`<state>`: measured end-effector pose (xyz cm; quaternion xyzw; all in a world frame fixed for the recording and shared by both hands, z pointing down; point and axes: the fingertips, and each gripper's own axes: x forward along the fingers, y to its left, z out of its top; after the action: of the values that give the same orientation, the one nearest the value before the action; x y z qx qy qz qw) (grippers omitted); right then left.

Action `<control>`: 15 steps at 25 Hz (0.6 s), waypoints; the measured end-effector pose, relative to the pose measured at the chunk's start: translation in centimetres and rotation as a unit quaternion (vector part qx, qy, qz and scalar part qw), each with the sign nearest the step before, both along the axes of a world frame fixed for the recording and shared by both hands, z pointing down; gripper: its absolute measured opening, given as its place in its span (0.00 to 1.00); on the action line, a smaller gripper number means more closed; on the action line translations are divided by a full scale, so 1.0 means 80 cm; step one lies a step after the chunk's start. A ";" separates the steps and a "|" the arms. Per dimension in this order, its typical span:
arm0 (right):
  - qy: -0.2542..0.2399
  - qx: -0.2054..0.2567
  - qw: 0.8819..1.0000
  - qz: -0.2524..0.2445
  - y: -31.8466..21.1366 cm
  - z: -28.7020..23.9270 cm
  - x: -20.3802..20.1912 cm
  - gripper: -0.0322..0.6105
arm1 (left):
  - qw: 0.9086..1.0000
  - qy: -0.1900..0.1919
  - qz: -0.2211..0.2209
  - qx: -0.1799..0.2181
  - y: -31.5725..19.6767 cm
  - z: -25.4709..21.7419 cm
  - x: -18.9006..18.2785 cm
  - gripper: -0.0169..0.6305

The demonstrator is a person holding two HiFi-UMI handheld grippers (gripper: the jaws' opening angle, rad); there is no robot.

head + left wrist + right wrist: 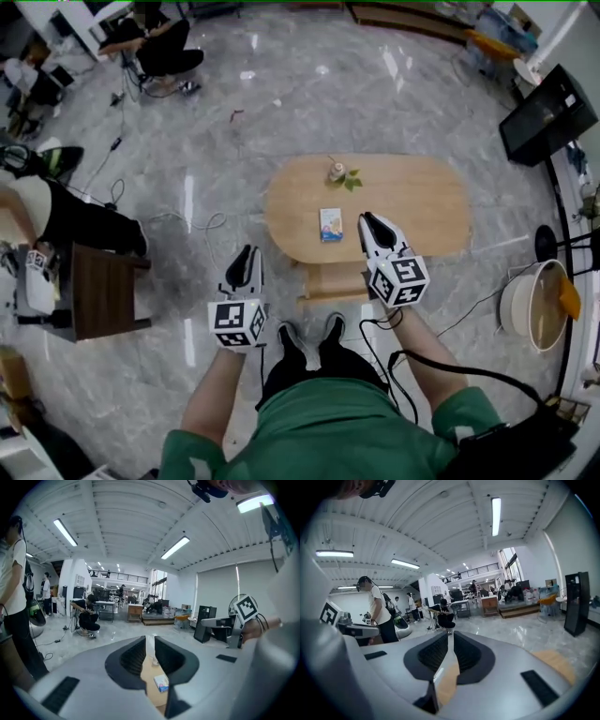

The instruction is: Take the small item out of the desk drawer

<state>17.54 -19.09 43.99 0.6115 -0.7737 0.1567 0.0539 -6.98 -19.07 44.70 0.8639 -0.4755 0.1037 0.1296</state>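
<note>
On the oval table [412, 202], one small box [331, 225], one vase [337, 172]

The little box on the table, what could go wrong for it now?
The box lies close to the small plant vase; a careless reach might tip the vase. The drawer under the table looks pulled out, right by the person's shoes, so a step forward could bump it. A black cable loops beside those shoes and might snag.
</note>
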 end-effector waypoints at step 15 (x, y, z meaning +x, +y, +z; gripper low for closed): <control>0.014 0.141 0.990 -0.021 0.045 -0.195 -0.064 0.11 | 0.991 0.015 -0.001 0.133 0.016 -0.173 -0.030 0.14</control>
<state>12.42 -15.52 28.36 0.5986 -0.8000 0.0366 -0.0184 -9.39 -17.82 30.85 0.8743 -0.4843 0.0263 0.0213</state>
